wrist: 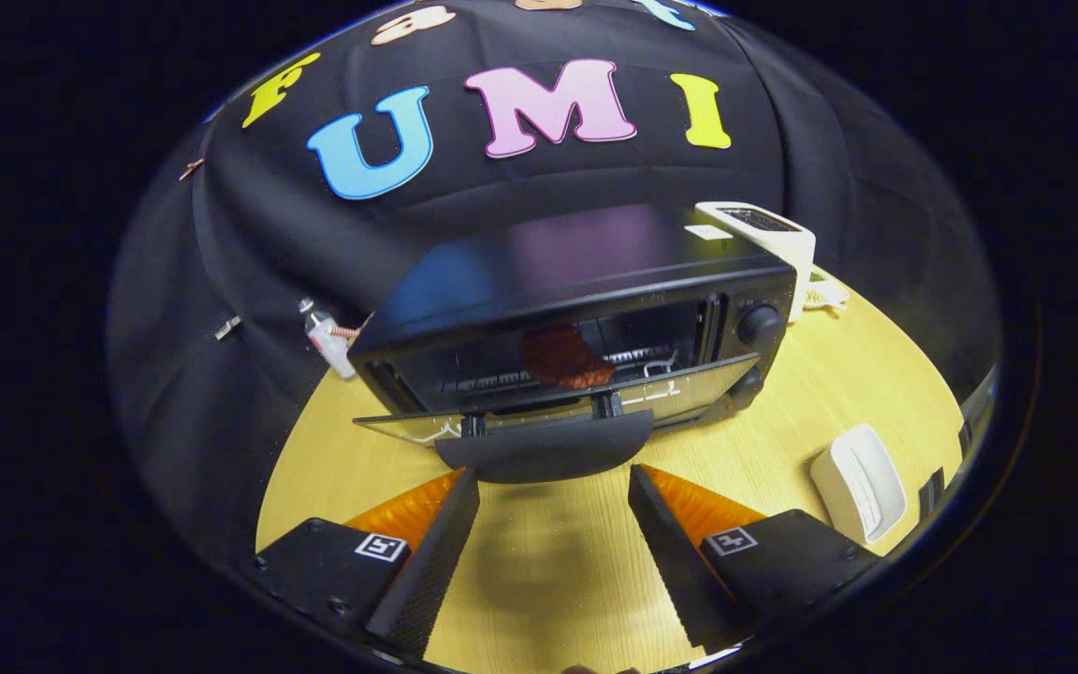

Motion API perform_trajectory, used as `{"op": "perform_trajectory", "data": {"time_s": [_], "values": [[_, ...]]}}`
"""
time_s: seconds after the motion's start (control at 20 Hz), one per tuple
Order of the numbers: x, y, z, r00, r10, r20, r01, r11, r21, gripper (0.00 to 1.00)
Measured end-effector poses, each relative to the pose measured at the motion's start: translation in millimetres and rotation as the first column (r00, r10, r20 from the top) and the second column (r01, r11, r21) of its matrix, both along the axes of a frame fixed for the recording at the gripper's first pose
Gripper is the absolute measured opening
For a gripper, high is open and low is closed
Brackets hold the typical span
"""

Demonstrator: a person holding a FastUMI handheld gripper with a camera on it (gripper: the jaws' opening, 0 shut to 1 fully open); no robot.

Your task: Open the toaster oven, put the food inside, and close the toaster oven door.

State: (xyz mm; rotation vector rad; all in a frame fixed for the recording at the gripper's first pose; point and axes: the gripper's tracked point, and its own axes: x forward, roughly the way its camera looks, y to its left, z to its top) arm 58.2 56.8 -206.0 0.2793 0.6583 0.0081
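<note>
A black toaster oven (586, 281) stands on the wooden table (548, 571) just beyond my fingers. Its glass door (689, 393) hangs folded down toward me, with the dark curved handle (544, 447) at its front edge. A reddish-brown piece of food (565, 358) lies on the rack inside the oven. My gripper (553, 482) is open, its two fingers spread apart with only bare table between them. The fingertips sit right under the door handle, close to it; I cannot tell if they touch it.
A white pop-up toaster (764, 234) stands behind the oven at its right. A small white device (862, 482) lies on the table to the right of my fingers. A small bottle (326, 342) stands left of the oven by the black cloth wall.
</note>
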Motion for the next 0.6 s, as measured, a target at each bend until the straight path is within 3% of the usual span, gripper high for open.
{"op": "perform_trajectory", "data": {"time_s": [0.25, 0.6], "values": [[29.4, -12.6, 26.4, 0.997, -0.006, 0.079, 0.009, 0.999, -0.039, 0.99], [7.1, -24.4, 81.0, 0.977, 0.014, 0.213, -0.007, 0.999, -0.035, 0.99]]}}
